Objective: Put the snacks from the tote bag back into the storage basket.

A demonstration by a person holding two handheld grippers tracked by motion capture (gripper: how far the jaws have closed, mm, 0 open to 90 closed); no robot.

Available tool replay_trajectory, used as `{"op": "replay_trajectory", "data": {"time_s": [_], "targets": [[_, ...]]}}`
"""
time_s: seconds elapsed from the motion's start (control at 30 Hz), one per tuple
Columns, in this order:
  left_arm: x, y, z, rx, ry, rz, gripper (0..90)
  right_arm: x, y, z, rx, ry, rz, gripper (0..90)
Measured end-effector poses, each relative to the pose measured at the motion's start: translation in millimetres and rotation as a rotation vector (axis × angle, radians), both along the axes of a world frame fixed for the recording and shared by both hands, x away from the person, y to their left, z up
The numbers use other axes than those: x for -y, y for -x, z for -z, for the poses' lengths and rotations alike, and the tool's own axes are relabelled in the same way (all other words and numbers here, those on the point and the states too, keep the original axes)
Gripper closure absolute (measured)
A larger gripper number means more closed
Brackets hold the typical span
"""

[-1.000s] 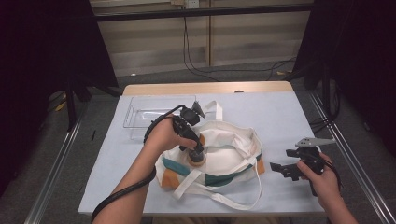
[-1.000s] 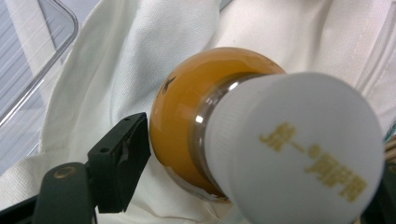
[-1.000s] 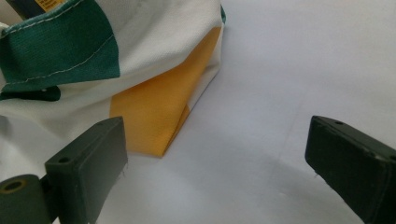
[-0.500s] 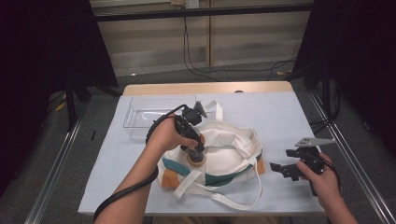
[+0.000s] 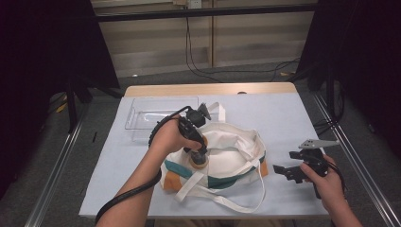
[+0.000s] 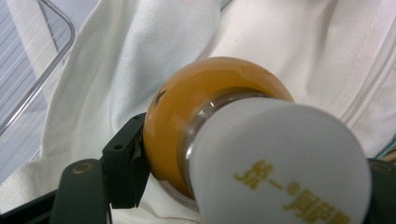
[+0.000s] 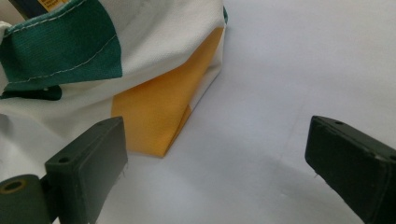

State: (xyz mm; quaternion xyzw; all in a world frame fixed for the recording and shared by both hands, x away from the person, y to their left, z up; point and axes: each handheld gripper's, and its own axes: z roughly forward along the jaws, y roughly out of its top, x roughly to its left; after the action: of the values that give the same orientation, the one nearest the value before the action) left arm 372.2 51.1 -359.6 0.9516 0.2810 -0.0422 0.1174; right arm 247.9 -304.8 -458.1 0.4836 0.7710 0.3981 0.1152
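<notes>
A white canvas tote bag (image 5: 236,151) with green and orange patches lies open in the middle of the table. My left gripper (image 5: 198,153) reaches down into the bag's mouth, shut on an orange bottle (image 5: 199,161) with a white cap. In the left gripper view the bottle (image 6: 196,102) sits between the black jaws with its cap (image 6: 280,163) toward the camera and white bag cloth (image 6: 140,51) behind it. My right gripper (image 5: 285,171) is held open just right of the bag. Its view shows the bag's orange corner (image 7: 159,112) between and beyond the spread jaws, nothing gripped.
A clear plastic tray (image 5: 142,118) sits at the back left of the table, near the bag. The bag's long straps (image 5: 227,201) trail toward the front edge. A pale blue cover (image 5: 283,118) spreads over the table, with bare room at the right and back.
</notes>
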Motion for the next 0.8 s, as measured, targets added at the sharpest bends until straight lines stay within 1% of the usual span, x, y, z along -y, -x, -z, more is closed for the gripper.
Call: {"op": "replay_trajectory", "data": {"time_s": [0.03,0.13,0.2,0.27,0.3,0.33,0.4,0.47,0.53,0.63,0.7,0.77,0.8], "targets": [[0.3,-0.1,-0.2,0.002,-0.003,0.005,29.2,0.0,0.0,-0.1,0.000,0.000,0.000,5.1],[0.2,0.3,-0.2,-0.002,0.001,-0.014,29.2,0.0,0.0,-0.2,0.001,0.000,-0.001,5.1],[-0.4,-0.5,-0.3,-0.003,0.001,-0.013,29.3,-0.1,0.0,0.0,0.000,0.001,0.000,5.1],[0.4,0.6,-0.4,-0.003,-0.001,-0.023,29.3,-0.3,0.0,-0.1,0.000,0.001,0.000,5.1],[0.5,0.0,-0.9,-0.001,-0.008,-0.016,29.4,-0.3,0.0,-0.2,0.000,0.000,0.000,5.1],[1.2,0.7,-1.6,-0.009,-0.017,-0.024,29.4,-0.2,0.0,-0.3,0.000,0.000,-0.001,5.1],[2.3,1.0,-2.1,-0.006,-0.025,-0.023,29.4,-0.2,-0.1,-0.3,0.000,-0.001,-0.001,5.1],[3.3,2.2,-2.4,-0.004,-0.028,-0.037,29.5,0.1,-0.1,-0.5,0.000,-0.001,0.001,5.1],[3.8,2.1,-2.9,-0.006,-0.029,-0.033,29.5,0.3,0.0,-0.6,0.003,-0.004,0.003,5.1],[4.6,1.7,-6.9,-0.006,-0.036,-0.033,29.6,0.9,0.0,-0.5,-0.001,-0.003,0.002,5.1],[5.5,2.5,-9.9,-0.001,-0.032,-0.048,29.6,0.7,-0.1,-0.2,-0.002,-0.004,0.002,5.1],[5.0,1.0,-12.9,-0.014,-0.037,-0.039,29.6,0.3,-0.2,-0.4,-0.002,-0.006,0.001,5.1],[4.9,1.2,-13.9,-0.020,-0.030,-0.050,29.6,0.3,-0.2,-0.6,-0.001,-0.006,0.001,5.1]]}}
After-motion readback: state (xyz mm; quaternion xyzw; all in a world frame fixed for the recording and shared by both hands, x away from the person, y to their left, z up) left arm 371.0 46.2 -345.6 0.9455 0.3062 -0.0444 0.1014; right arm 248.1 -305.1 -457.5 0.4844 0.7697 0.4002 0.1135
